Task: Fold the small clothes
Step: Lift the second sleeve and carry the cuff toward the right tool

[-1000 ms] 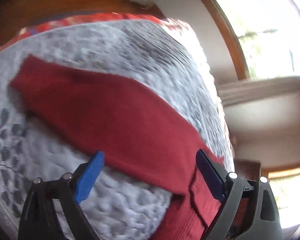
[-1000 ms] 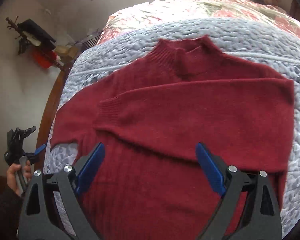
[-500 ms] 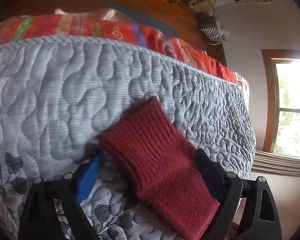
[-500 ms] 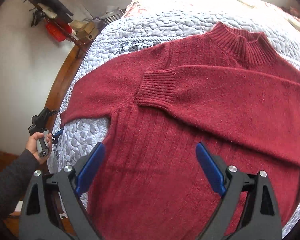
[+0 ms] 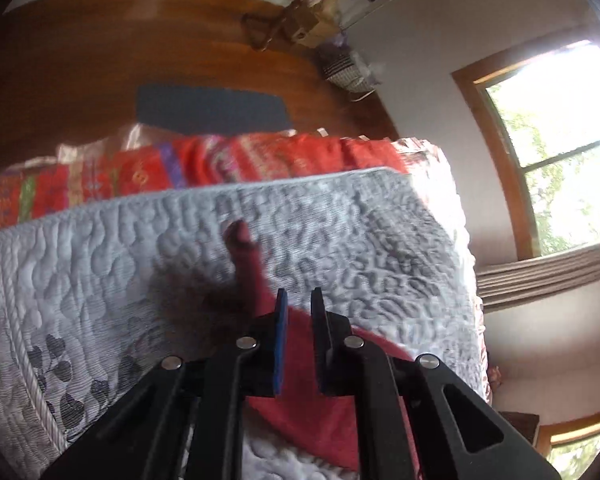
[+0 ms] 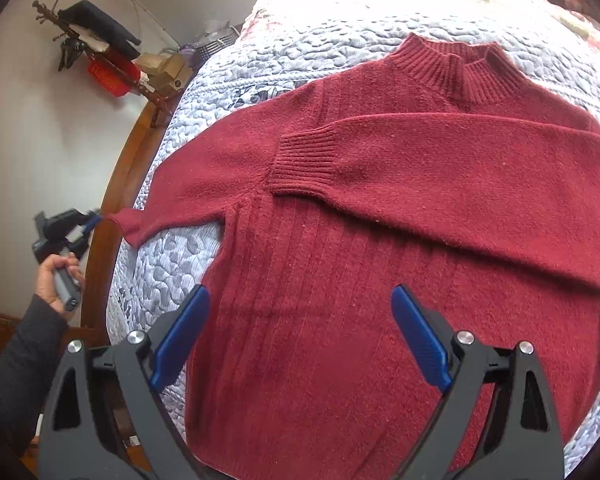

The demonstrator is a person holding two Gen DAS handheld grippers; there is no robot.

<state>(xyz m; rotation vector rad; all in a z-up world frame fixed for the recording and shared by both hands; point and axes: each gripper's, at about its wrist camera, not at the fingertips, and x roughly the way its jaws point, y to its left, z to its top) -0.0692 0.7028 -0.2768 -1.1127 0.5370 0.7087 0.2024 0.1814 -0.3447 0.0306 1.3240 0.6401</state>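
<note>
Quilted grey-white bedspread (image 6: 340, 40) covers the bed, and on it lies the dark red sweater (image 6: 380, 264), front up, its ribbed collar (image 6: 456, 72) toward the far side. One sleeve is folded across the chest, its ribbed cuff (image 6: 304, 164) resting on the body of the garment. The other sleeve (image 6: 188, 188) stretches out toward the bed's edge, where its end is lifted off the quilt.

A patterned red blanket (image 5: 220, 164) shows beyond the quilt in the left wrist view, with the wooden floor (image 5: 100, 60) behind it and a window (image 5: 560, 152) to one side. By the wall stands a wooden rack (image 6: 112, 64) hung with dark cloth, and near it a small wire basket (image 6: 216, 44) (its contents too blurred to make out).

The right gripper (image 6: 300, 336) hovers above the sweater's lower body, its blue fingers (image 6: 416, 336) spread wide and holding nothing.

The left gripper (image 5: 299, 312), held in the person's hand (image 6: 56, 280) at the bed's edge, has its fingers closed to a narrow gap on the outstretched sleeve's end; red knit fills the space below them, and a strip of it (image 5: 246, 256) stands up just ahead, blurred.
</note>
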